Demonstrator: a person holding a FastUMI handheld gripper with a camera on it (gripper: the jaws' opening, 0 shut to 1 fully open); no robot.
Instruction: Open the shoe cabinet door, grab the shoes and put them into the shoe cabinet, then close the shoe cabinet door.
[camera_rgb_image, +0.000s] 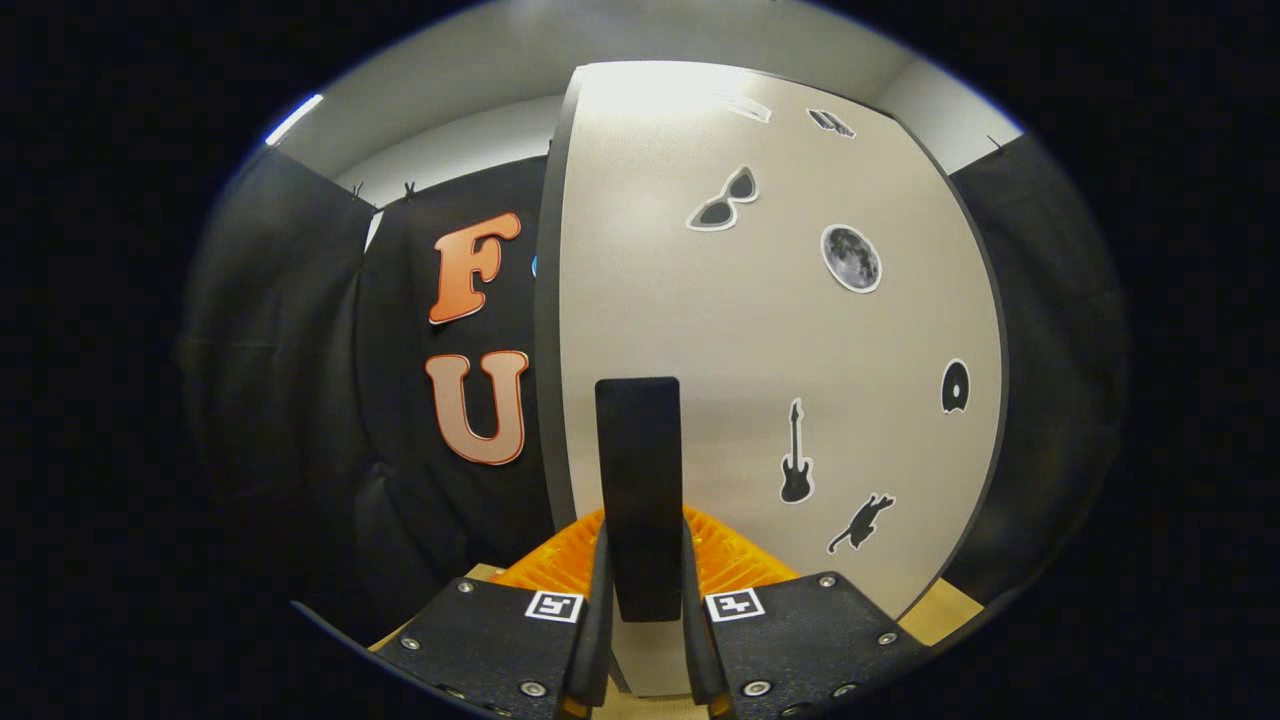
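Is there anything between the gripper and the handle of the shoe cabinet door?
Nothing visible does. The black handle on the pale cabinet door already sits between the two fingers of the gripper, which appear closed against its sides. The stickers on the door lie beside it, off the fingers' path.

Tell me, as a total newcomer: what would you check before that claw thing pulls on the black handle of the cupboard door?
1. Handle sits between the fingers: ok.
2. Gripper shut on the handle, both fingers against its sides: ok.
3. Grip low on the handle, most of it standing above the fingers: ok.
4. Cabinet door open or closed: cannot tell.
5. Room for the door to swing: cannot tell.
6. Where the shoes are: cannot tell.
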